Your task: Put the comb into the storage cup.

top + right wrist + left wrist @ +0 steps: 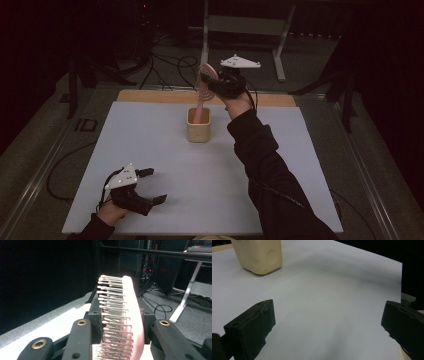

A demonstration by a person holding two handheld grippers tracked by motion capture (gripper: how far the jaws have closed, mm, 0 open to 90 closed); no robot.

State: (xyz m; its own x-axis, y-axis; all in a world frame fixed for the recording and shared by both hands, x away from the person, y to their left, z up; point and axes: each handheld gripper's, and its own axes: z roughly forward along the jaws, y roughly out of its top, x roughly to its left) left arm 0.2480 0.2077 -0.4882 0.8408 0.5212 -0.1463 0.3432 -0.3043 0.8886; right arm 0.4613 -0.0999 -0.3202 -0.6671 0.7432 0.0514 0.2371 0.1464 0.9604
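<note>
A pink hairbrush (204, 85) hangs upright over the far middle of the table, bristled head up. My right gripper (214, 83) is shut on the head, whose pale bristles (112, 315) stand between the black jaws in the right gripper view. The pink handle (200, 112) points down, and its lower end sits inside the mouth of a cream square cup (198, 131). My left gripper (155, 186) rests low at the front left, open, with nothing between its jaws. The left gripper view has the cup (259, 255) far ahead over bare white sheet.
A white sheet (150, 150) covers the table, with a wooden strip (150, 96) along the far edge. Behind the table stand a metal frame (245, 25) and loose cables (170, 65) on the dark floor. A dark sleeve (270, 175) crosses the table's right half.
</note>
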